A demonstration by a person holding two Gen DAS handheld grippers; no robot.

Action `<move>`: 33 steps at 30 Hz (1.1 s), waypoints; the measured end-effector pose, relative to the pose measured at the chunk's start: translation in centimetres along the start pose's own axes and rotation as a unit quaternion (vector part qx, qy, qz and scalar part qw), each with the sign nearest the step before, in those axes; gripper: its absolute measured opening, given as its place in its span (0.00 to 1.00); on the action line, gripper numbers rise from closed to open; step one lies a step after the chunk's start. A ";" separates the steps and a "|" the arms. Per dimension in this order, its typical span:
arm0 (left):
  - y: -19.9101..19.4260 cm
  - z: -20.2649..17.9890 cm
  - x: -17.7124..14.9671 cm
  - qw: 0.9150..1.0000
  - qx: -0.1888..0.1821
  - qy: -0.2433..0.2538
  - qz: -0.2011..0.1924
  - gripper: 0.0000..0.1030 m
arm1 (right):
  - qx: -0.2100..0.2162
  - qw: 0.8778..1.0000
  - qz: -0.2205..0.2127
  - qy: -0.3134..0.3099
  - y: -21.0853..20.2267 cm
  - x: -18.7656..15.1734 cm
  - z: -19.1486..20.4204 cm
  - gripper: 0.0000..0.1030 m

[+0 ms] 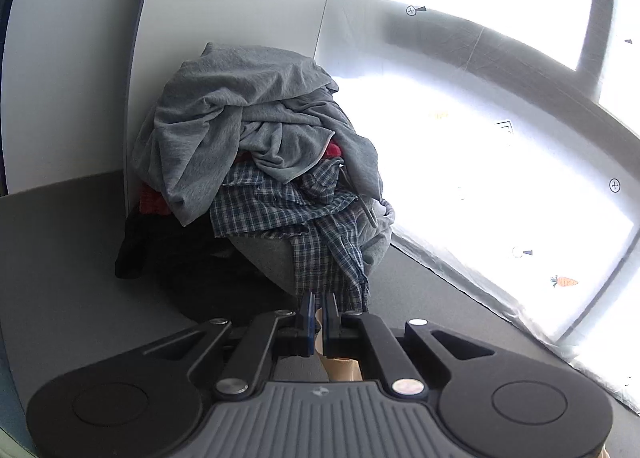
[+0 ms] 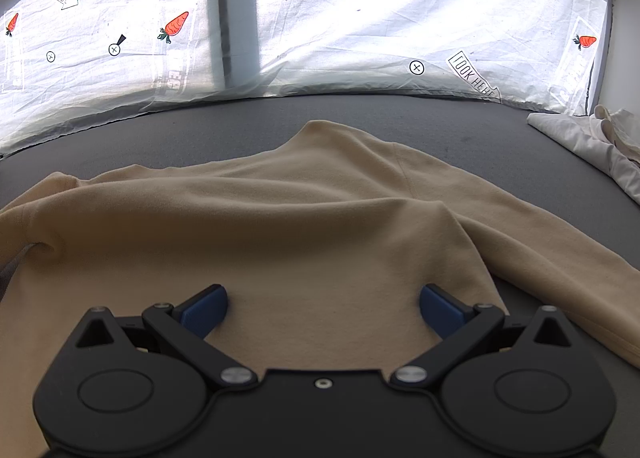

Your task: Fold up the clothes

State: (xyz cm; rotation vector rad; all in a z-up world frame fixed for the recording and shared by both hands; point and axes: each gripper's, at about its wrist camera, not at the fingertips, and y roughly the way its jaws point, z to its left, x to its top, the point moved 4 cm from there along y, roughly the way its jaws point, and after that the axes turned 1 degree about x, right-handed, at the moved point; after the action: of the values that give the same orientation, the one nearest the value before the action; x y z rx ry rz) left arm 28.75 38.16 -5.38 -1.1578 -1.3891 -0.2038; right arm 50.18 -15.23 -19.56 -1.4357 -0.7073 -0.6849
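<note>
A beige long-sleeved top (image 2: 280, 225) lies spread and rumpled on the dark grey surface (image 2: 400, 121) in the right wrist view. My right gripper (image 2: 323, 308) is open just over its near part, with blue pads (image 2: 206, 310) on either side of the cloth. My left gripper (image 1: 319, 316) is shut on a thin strip of the beige cloth (image 1: 340, 366), which shows between and behind its blue pads. In front of it stands a pile of unfolded clothes: a grey garment (image 1: 240, 125) on top, a blue checked shirt (image 1: 288, 209) below.
A white board (image 1: 224, 9) stands behind the pile. Red (image 1: 154, 201) and black (image 1: 180, 254) garments lie under the pile. A white printed sheet (image 2: 360, 17) hangs along the far edge. A folded white garment (image 2: 580, 137) lies at the far right.
</note>
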 end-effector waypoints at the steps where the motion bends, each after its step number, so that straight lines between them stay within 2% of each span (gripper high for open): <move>1: 0.2 0.2 -0.3 1.000 0.007 0.002 0.008 0.03 | 0.000 1.000 0.000 0.000 0.0 0.0 0.0 1.00; 4: 0.5 1.1 -2.2 0.998 0.012 -0.025 0.057 0.04 | 0.000 1.000 0.000 0.000 0.0 0.0 0.0 1.00; 6: 0.8 1.4 -4.5 0.995 0.011 -0.034 0.089 0.10 | 0.000 1.000 0.000 0.000 0.1 -0.1 0.0 1.00; 7: 1.0 1.4 -5.6 0.994 0.010 -0.037 0.105 0.17 | 0.000 1.000 0.000 0.001 0.1 -0.1 0.0 1.00; 11: 2.7 0.6 -8.8 0.988 0.012 -0.014 0.152 0.37 | 0.000 1.000 0.000 0.001 0.1 -0.1 0.0 1.00; 13: 3.6 -0.1 -9.6 0.985 0.009 0.001 0.171 0.37 | 0.000 1.000 0.000 0.001 0.1 -0.2 0.0 1.00; 15: 4.4 -0.9 -9.9 0.985 -0.003 0.016 0.175 0.42 | 0.000 1.000 0.000 0.001 0.1 -0.2 0.0 1.00; 17: 5.3 -1.3 -9.8 0.984 -0.002 0.023 0.175 0.54 | 0.000 1.000 0.001 0.001 0.1 -0.2 0.0 1.00; 20: 7.1 -1.5 -9.6 0.983 0.001 0.028 0.179 0.56 | 0.000 1.000 0.005 -0.001 0.1 -0.1 0.1 1.00; 23: 9.4 -1.3 -9.2 0.981 0.008 0.028 0.190 0.56 | 0.008 0.999 0.032 0.003 0.3 1.2 0.5 0.98; 24: 10.1 -1.2 -9.1 0.981 0.010 0.028 0.194 0.56 | 0.014 0.999 0.032 0.006 0.2 1.8 0.7 0.87; 25: 10.9 -1.1 -9.0 0.980 0.012 0.028 0.197 0.56 | 0.023 1.000 0.017 0.007 0.0 2.6 1.3 0.80; 27: 12.4 -1.0 -8.7 0.978 0.016 0.027 0.205 0.57 | 0.038 0.999 -0.016 -0.001 -0.5 4.5 2.8 0.80; 29: 14.0 -0.8 -8.5 0.977 0.021 0.027 0.212 0.57 | 0.058 0.998 -0.029 -0.015 -0.2 6.2 4.6 0.74; 30: 14.7 -0.7 -8.4 0.976 0.022 0.028 0.215 0.57 | 0.076 0.997 -0.026 -0.021 0.5 7.2 5.9 0.62; 31: 15.3 -0.8 -8.3 0.975 0.022 0.030 0.217 0.57 | 0.094 0.995 -0.023 -0.028 1.2 8.2 7.1 0.45; 33: 16.6 -0.8 -8.2 0.974 0.021 0.036 0.221 0.57 | 0.124 0.992 -0.006 -0.031 3.2 9.5 9.4 0.35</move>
State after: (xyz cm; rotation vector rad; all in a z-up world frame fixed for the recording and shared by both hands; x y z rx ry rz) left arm 39.00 41.43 -20.43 -1.3770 -1.0361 0.1001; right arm 58.43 -5.71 -14.06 -1.2282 -0.8198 -0.5427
